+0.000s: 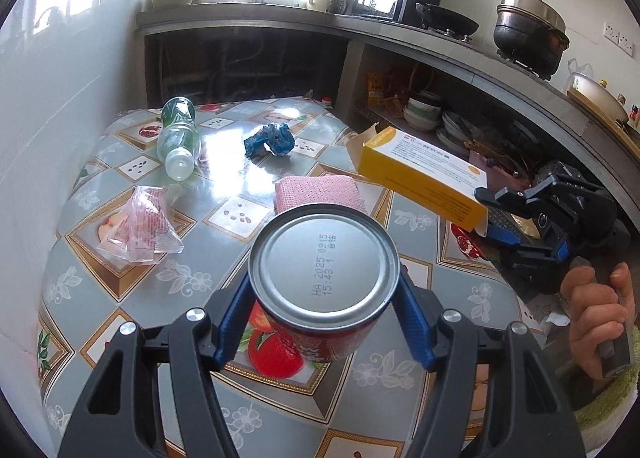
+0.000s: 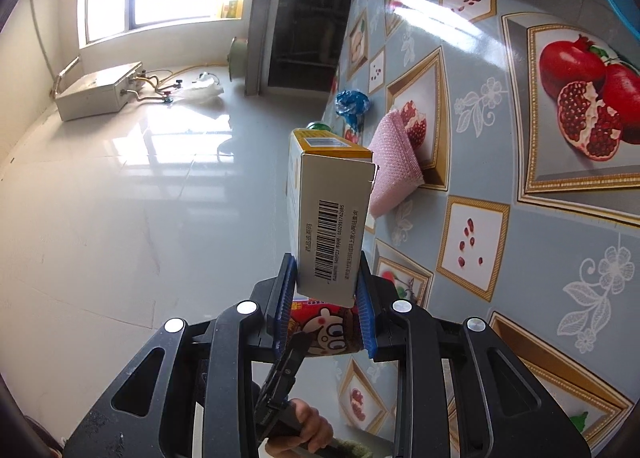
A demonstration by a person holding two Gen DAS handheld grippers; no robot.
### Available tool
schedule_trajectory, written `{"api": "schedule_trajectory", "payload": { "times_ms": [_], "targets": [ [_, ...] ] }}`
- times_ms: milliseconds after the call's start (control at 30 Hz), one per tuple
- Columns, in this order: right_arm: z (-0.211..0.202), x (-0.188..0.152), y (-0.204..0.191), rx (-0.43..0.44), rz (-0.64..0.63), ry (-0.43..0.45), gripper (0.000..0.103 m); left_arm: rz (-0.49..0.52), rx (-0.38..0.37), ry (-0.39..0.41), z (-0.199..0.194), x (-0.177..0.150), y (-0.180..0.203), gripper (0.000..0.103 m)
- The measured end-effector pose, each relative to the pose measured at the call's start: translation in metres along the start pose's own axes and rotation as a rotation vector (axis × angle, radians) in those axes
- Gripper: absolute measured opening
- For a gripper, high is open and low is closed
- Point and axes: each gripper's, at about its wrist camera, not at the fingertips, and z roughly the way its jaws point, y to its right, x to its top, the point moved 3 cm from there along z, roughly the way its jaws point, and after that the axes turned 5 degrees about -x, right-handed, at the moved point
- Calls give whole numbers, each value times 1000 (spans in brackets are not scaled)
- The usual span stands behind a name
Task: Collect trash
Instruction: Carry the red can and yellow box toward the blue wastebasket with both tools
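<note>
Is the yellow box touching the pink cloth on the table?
Apart. The left wrist view shows the yellow box held in the air by the right gripper, with tablecloth visible between it and the pink cloth.

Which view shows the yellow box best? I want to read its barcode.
The right wrist view: the yellow box fills the centre, barcode facing the camera, clamped in the right tongs. The left wrist view shows its yellow side, barcode hidden.
</note>
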Motion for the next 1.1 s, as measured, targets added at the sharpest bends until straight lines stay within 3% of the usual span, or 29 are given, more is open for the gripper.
{"api": "schedule_trajectory", "payload": {
  "times_ms": [800, 1100],
  "targets": [
    [-35, -6, 27, 37, 49, 31, 27, 15, -3, 3, 2, 7, 11, 64],
    [-74, 4, 36, 56, 50, 110, 27, 31, -70, 5, 17, 34, 34, 64]
  ]
}}
